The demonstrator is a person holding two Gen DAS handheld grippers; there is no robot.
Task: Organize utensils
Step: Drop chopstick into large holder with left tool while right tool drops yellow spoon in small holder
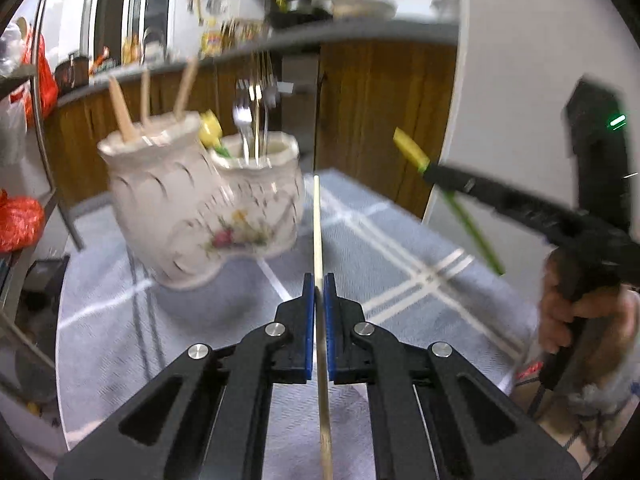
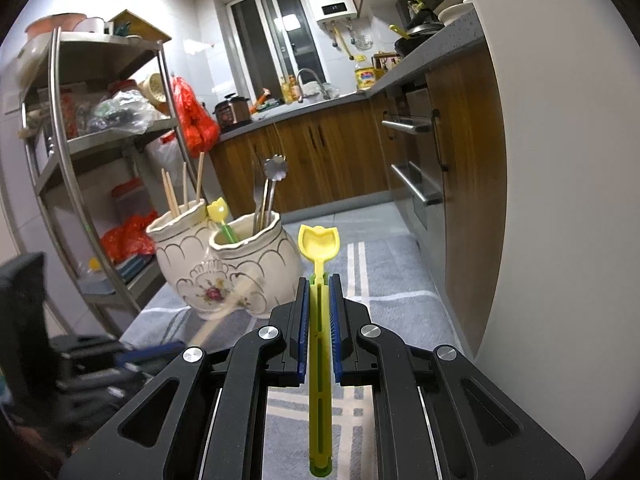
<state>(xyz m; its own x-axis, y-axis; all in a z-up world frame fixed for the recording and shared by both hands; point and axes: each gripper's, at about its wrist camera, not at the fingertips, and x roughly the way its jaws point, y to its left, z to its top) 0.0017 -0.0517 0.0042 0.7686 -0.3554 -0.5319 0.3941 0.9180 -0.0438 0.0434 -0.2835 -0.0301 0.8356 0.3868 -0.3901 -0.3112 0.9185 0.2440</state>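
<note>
Clamped in the left gripper [image 1: 319, 280] jaws, a chopstick [image 1: 317, 224] aimed toward the ceramic holder [image 1: 192, 208] on the clothed counter [image 1: 400, 248], probably for the chopstick side; pinched lengthwise in the right gripper [image 2: 319, 278] jaws, a yellow tulip spoon [image 2: 318, 242], seemingly bound for the fork side.

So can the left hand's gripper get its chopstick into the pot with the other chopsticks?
Probably yes. The left gripper grips the chopstick, and the taller pot stands close ahead with its mouth open; only three chopsticks stand in it.
</note>
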